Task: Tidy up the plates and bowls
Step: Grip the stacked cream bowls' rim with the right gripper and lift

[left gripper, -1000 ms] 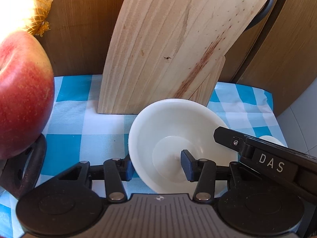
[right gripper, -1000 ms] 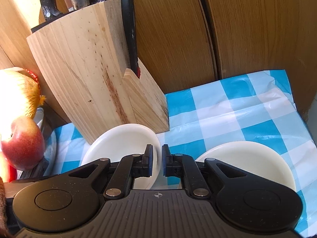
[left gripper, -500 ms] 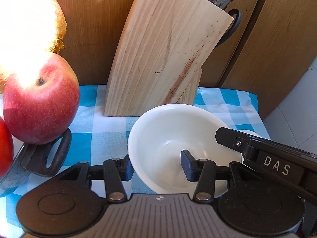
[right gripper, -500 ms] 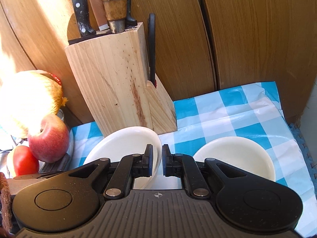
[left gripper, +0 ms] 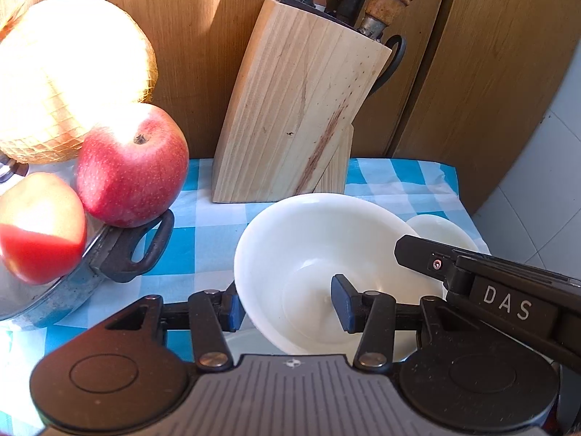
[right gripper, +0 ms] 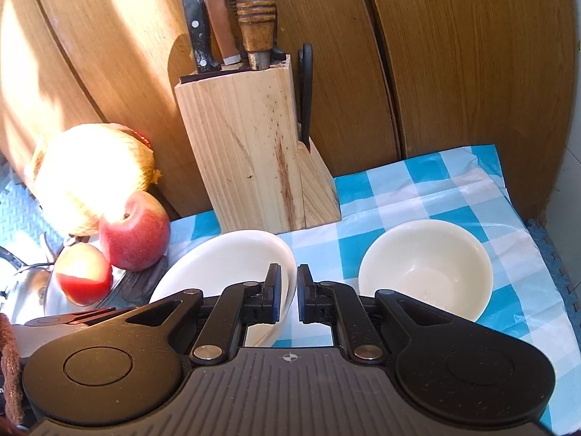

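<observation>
A white bowl (left gripper: 319,239) hangs tilted above the blue-checked cloth (left gripper: 203,225). My right gripper (right gripper: 288,292) is shut on its right rim; one of its fingers (left gripper: 417,254) shows in the left wrist view. My left gripper (left gripper: 287,308) is open and straddles the bowl's near wall, one pad outside and one inside, without pinching it. A second white bowl (right gripper: 425,269) sits upright on the cloth to the right, partly hidden behind the held bowl (right gripper: 225,265) in the left wrist view. Something pale lies under the held bowl; I cannot tell what.
A wooden knife block (right gripper: 254,152) with several knives stands against the wooden panels behind the bowls. At the left a metal pan (left gripper: 72,283) with a black handle holds a red apple (left gripper: 130,167), a tomato (left gripper: 36,239) and a netted melon (left gripper: 65,72). The cloth ends at the right (right gripper: 508,196).
Both grippers and the held bowl have drawn back from the knife block, which now looks smaller with its knife handles in view. The right gripper's hold on the bowl is unchanged.
</observation>
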`<state>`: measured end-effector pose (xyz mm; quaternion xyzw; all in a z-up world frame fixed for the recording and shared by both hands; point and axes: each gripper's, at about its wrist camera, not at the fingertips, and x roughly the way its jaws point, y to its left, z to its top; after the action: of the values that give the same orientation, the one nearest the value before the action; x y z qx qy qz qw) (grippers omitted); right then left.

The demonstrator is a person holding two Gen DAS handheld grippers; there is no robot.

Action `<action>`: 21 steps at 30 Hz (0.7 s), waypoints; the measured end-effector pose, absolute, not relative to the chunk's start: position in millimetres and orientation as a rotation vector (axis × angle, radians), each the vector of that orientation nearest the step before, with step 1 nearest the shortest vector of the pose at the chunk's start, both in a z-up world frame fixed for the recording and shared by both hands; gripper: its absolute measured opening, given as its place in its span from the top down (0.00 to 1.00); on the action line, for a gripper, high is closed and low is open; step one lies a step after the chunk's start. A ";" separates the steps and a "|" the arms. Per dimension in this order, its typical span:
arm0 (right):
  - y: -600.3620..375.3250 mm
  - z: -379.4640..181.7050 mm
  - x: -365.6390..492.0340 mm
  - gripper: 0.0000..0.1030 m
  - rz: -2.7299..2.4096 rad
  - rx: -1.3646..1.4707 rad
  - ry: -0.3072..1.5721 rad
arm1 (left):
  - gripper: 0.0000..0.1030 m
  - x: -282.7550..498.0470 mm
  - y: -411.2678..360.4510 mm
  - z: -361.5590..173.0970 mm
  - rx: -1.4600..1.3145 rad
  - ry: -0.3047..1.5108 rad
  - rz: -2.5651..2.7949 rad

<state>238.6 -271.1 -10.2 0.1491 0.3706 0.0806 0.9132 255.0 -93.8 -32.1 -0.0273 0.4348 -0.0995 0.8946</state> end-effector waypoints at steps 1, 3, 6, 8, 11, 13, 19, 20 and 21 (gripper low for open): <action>-268.0 -10.1 235.4 0.87 0.171 0.308 0.763 | 0.61 252.8 -92.0 -31.5 -0.055 0.900 -0.203; -262.8 -9.2 230.1 0.87 0.178 0.307 0.760 | 0.61 246.3 -88.4 -30.3 -0.047 0.898 -0.196; -255.8 -9.0 222.5 0.87 0.192 0.311 0.761 | 0.61 235.3 -82.1 -28.6 -0.034 0.882 -0.179; -251.2 -9.6 217.3 0.87 0.199 0.310 0.762 | 0.61 228.6 -78.8 -27.7 -0.019 0.875 -0.172; -245.4 -10.8 210.1 0.87 0.210 0.306 0.766 | 0.61 219.4 -75.1 -27.2 0.002 0.864 -0.165; -242.8 -11.3 206.2 0.87 0.216 0.305 0.769 | 0.61 213.2 -73.0 -26.6 0.015 0.855 -0.158; -235.4 -13.6 196.8 0.84 0.223 0.293 0.781 | 0.60 196.6 -72.4 -25.4 0.050 0.831 -0.151; -234.5 -14.4 195.8 0.83 0.222 0.290 0.785 | 0.59 195.2 -73.2 -25.6 0.056 0.831 -0.151; -233.8 -14.8 195.1 0.83 0.221 0.286 0.788 | 0.59 193.5 -74.3 -25.6 0.066 0.829 -0.152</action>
<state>195.1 -233.8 -14.8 0.1388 0.3816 0.1068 0.9076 193.5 -74.3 -25.6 0.0320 0.4021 -0.0738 0.9121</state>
